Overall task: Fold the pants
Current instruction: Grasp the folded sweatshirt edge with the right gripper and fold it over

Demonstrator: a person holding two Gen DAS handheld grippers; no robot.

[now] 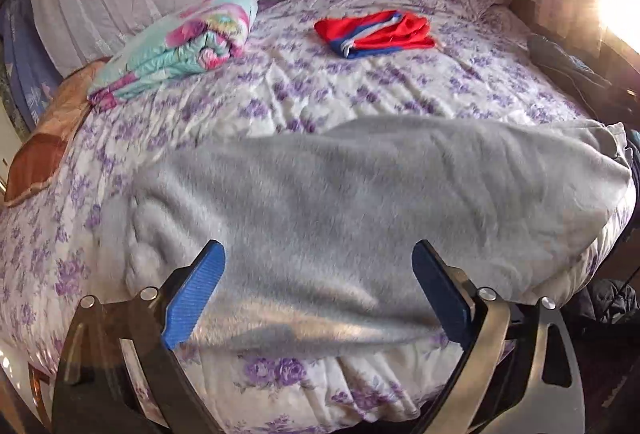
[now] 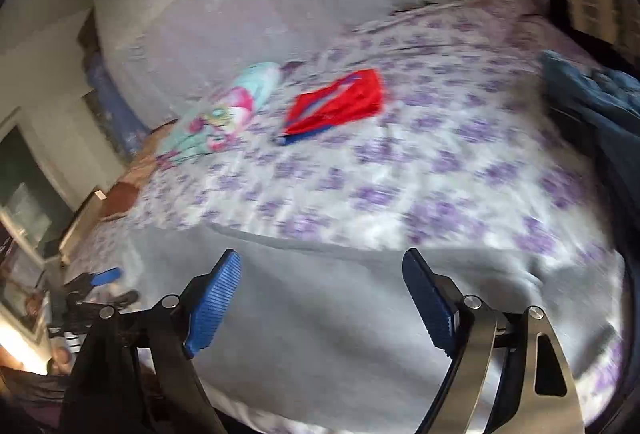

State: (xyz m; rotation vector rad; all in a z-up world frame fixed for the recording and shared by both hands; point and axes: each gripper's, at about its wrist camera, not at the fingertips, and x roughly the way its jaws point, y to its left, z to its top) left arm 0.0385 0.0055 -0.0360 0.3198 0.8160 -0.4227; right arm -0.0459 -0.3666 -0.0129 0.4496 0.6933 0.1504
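Pants (image 1: 360, 202), grey and fleecy, are lying folded in a long band across the near edge of the bed (image 1: 360, 90), one end curving toward the right corner. The nap is looking soft and brushed, with shallow creases. The left claw (image 1: 318, 290) is hovering above them with its ribbed blue pads spread wide, gripping nothing. The right claw (image 2: 320, 298) is likewise standing wide apart and empty over the grey cloth. The bed's cover is showing a crumpled purple floral print. The right wrist view is blurring heavily, leaving fabric detail unreadable.
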